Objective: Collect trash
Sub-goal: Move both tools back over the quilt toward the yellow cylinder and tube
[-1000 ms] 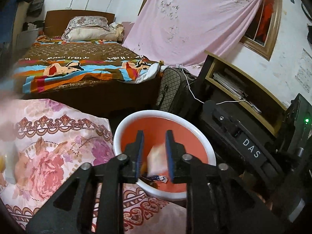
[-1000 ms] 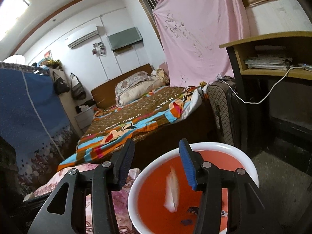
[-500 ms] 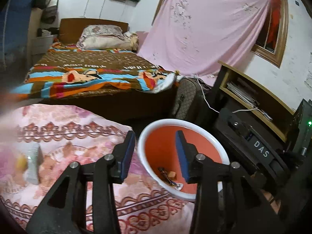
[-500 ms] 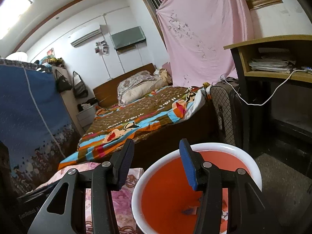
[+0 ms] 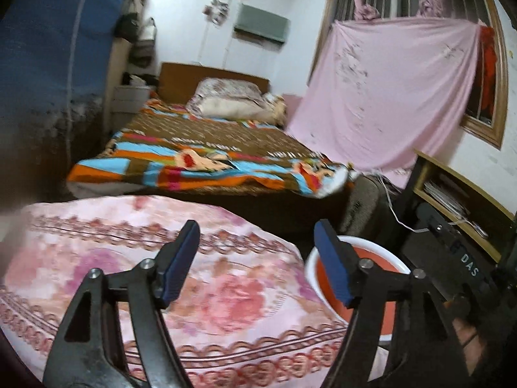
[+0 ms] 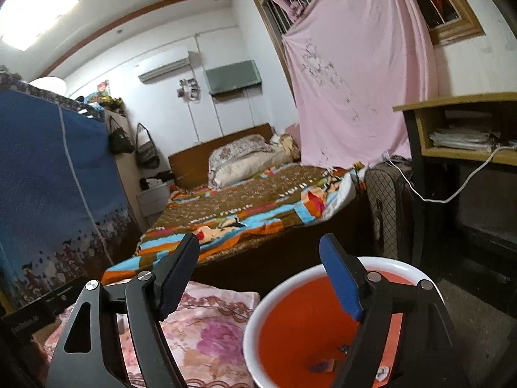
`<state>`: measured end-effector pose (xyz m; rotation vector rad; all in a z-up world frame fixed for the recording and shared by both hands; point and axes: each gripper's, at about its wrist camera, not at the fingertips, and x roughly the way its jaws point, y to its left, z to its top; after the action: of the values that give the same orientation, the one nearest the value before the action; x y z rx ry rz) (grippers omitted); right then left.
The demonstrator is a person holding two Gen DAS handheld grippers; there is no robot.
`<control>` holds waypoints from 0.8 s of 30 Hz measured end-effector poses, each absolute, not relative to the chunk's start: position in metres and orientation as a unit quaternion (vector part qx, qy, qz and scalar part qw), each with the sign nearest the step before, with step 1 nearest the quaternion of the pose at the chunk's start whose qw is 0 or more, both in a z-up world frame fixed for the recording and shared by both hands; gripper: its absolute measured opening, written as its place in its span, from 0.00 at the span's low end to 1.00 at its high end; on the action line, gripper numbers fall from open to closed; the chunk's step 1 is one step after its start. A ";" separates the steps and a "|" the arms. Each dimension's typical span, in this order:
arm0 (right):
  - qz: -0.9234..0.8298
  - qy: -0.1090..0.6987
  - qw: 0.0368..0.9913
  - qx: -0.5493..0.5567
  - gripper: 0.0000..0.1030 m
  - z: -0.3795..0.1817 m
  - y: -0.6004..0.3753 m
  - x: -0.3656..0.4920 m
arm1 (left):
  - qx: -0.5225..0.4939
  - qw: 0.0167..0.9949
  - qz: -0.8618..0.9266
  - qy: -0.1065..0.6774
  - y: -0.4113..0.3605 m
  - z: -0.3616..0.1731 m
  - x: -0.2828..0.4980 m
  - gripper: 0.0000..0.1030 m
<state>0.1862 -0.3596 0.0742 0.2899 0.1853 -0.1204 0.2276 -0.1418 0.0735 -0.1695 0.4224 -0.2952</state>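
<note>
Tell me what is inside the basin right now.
In the right wrist view the basin holds a few small scraps on its orange bottom. The right gripper's finger covers part of the inside, so more may lie there unseen.

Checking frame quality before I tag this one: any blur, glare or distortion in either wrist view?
Left wrist view: motion-smeared floral cloth, dark vignetted left corner. Right wrist view: sharper, ceiling light blown out at top left, orange basin clear. Both: fisheye-bowed edges.

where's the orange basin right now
The orange basin sits low right in both wrist views, beside the floral cloth, in front of the bed.
</note>
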 end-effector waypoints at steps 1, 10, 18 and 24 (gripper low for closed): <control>-0.055 0.088 0.985 0.141 0.76 0.076 -0.356 0.186 | -0.085 0.967 -0.137 0.199 -0.135 0.075 0.224 0.61; -0.026 0.032 0.994 0.104 1.00 0.083 -0.319 0.177 | -0.084 0.987 -0.067 0.120 -0.092 0.083 0.200 0.89; 0.013 -0.018 0.997 0.069 1.00 0.086 -0.285 0.166 | -0.070 0.992 -0.032 0.099 -0.061 0.082 0.188 0.89; 0.038 -0.033 0.998 0.041 1.00 0.083 -0.259 0.165 | -0.065 0.993 -0.012 0.096 -0.035 0.078 0.181 0.89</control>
<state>0.1646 -0.2588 0.0834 0.0829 -0.0659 0.0752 0.1810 -0.0349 0.0780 -0.1299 0.1934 -0.0235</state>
